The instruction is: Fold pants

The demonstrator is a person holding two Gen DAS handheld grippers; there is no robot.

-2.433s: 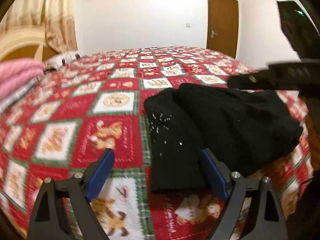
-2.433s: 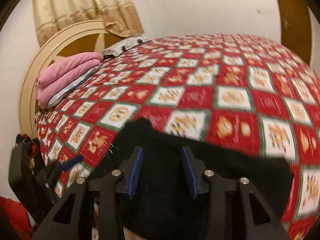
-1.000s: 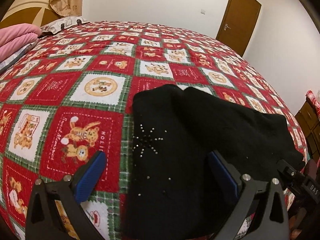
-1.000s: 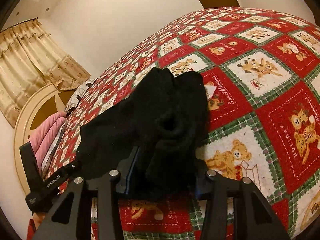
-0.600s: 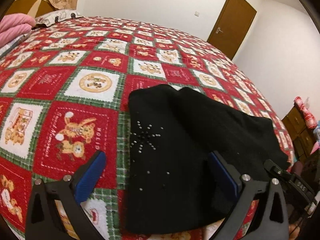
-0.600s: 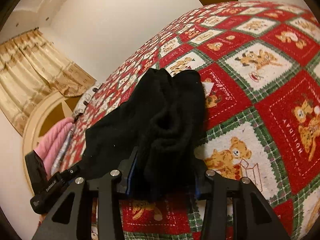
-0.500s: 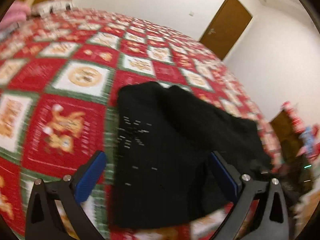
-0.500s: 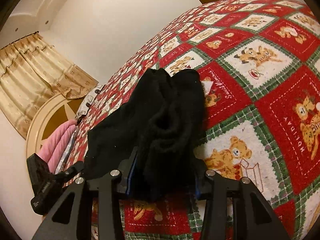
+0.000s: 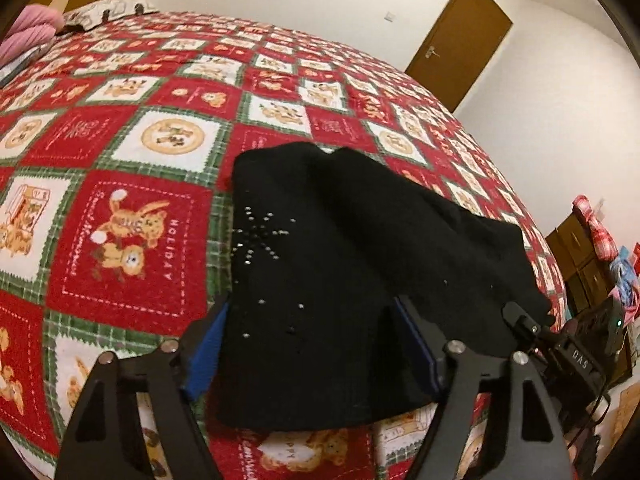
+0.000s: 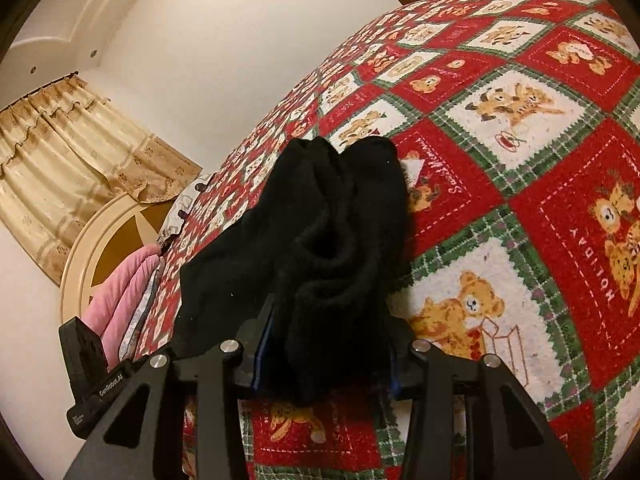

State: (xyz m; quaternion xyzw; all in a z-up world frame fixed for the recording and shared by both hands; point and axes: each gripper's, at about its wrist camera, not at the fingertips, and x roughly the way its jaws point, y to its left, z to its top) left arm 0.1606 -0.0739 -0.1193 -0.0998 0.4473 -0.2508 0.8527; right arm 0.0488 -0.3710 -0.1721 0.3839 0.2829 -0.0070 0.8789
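Observation:
Black pants [image 9: 360, 264] with small silver studs lie folded on the red Christmas quilt [image 9: 132, 232]. My left gripper [image 9: 312, 352] is partly closed around the near edge of the pants, blue pads on both sides of the cloth with room still between them. In the right wrist view the pants [image 10: 320, 240] are bunched into a thick roll, and my right gripper [image 10: 324, 356] is shut on that bunched end. The right gripper also shows in the left wrist view [image 9: 568, 344] at the pants' right end.
The quilt [image 10: 520, 184] covers the whole bed. Pink folded bedding [image 10: 128, 292] and a pillow lie by the round headboard [image 10: 96, 240]. A brown door [image 9: 460, 36] stands at the far wall. A dresser with clothes [image 9: 600, 248] is at the right.
My left gripper's jaws have narrowed from wide open onto the near edge of the pants. The right gripper stays clamped on the bunched end and has barely moved.

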